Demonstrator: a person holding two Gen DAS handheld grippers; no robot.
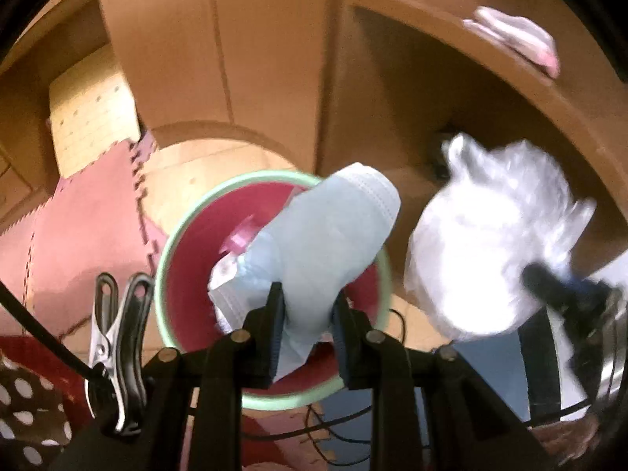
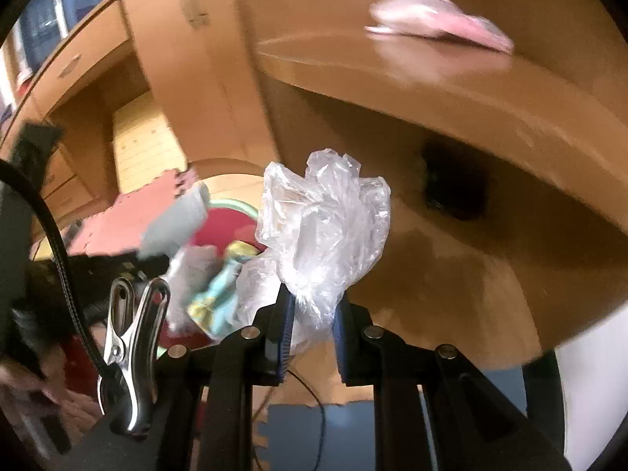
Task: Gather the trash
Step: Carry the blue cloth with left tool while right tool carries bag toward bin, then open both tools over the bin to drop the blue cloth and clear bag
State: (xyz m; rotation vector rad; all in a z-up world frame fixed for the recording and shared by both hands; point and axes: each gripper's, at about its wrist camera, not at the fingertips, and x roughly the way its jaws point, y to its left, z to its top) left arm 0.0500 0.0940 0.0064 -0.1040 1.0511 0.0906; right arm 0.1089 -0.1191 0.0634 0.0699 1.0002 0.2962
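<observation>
Both tongs carry trash above the round green-rimmed red bin (image 1: 172, 243).

Left tongs (image 1: 308, 329) pinch a pale blue face mask (image 1: 333, 235), long axis pointing away over the bin. Right tongs (image 2: 314, 324), beside the bin, clamp crumpled clear plastic film (image 2: 325, 227), bunched upward.

pale blue face mask (image 1: 333, 231), clear plastic bag (image 2: 325, 231), green-rimmed red bin (image 1: 188, 243), pink cloth (image 2: 439, 19)

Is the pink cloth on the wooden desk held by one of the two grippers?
No. The pink cloth lies alone on the desk, while the right gripper holds a clear plastic bag instead.
</observation>
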